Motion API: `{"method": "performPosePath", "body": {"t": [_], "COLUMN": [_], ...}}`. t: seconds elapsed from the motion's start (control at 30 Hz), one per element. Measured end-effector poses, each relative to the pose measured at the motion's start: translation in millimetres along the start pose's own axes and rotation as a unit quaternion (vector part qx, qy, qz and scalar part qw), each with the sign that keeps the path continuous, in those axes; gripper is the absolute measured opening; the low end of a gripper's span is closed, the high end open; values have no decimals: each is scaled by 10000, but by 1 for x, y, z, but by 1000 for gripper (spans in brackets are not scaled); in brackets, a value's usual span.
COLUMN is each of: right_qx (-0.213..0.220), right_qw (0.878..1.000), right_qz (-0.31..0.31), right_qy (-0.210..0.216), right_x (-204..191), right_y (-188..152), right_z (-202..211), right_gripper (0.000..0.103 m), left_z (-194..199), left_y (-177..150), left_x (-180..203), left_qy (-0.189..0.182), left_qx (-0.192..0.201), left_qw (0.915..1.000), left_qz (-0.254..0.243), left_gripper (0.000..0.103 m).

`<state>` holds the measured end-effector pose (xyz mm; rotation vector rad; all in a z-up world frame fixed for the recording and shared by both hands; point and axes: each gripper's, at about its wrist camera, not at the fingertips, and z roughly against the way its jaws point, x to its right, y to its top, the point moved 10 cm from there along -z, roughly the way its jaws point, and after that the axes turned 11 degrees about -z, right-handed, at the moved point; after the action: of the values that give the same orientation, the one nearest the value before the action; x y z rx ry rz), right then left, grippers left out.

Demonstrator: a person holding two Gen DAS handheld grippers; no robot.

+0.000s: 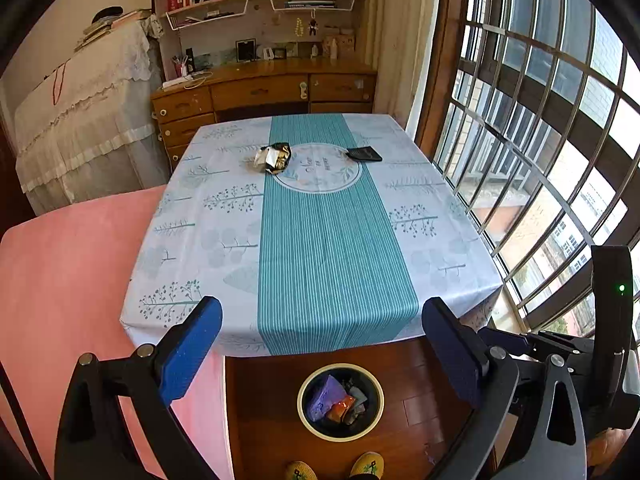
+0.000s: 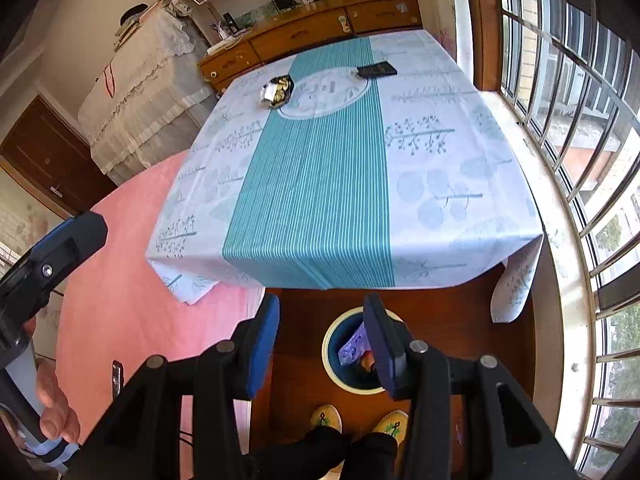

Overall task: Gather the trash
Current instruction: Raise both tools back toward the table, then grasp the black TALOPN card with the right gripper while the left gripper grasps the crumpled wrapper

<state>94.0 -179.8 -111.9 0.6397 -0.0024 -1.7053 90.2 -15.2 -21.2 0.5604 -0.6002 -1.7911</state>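
1. Nearest, on the wood floor: yellow slippers point(image 1: 368, 465), toes toward the table.
2. Trash bin point(image 1: 341, 434), round with a cream rim, stands on the floor just ahead of the slippers, near the table's front edge. Inside: a purple wrapper point(image 1: 322, 398), an orange wrapper point(image 1: 340, 407) and grey scraps.
3. Left gripper point(image 1: 322, 344): blue fingers spread wide with nothing between them, held above the bin.
4. Right gripper point(image 2: 322, 340): fingers parted, a narrower gap, nothing held; bin seen between and behind them.
5. Table point(image 1: 208, 240) beyond, under a cloth with a teal striped centre band.
6. Far half of the table: crumpled wrapper point(image 1: 273, 158), white, black and gold, left of the round centre print; flat black packet point(image 1: 364, 154) right of it, the two well apart.
7. Farthest: wooden desk point(image 1: 260, 90) with bookshelves above; barred window at right.
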Motion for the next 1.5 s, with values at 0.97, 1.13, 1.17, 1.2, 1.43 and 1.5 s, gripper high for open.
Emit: {"method": "performPosePath", "body": {"t": [0.97,1.13,1.17,1.2,1.43,1.5], "right_qx": [891,541,459,386,-70,-136], "right_qw": [9935,9926,9922,9918,9864,9856], "right_qz": [-31,-85,-96,-83,170,219], "right_qy": [-712,-1087,-1153,-1212,-1633,-1672], "right_x": [-6,9,13,16,36,40], "right_y": [291,330,336,341,361,364], "right_z": [-98,-179,-195,-208,-274,-283], "right_gripper": [91,91,91,91,92,92], "left_z": [-236,-337,-352,-368,-432,-442], "left_y": [193,201,201,201,191,187], "left_x": [-130,-152,-156,-159,-160,-157], "left_qy": [-363,-510,-535,-568,-736,-756], "left_qx": [-455,-1111,-1207,-1296,-1756,-1865], "left_qw": [9983,9925,9912,9899,9815,9794], "left_qz": [100,-39,-16,18,179,149], "left_gripper": [102,102,102,102,102,102]}}
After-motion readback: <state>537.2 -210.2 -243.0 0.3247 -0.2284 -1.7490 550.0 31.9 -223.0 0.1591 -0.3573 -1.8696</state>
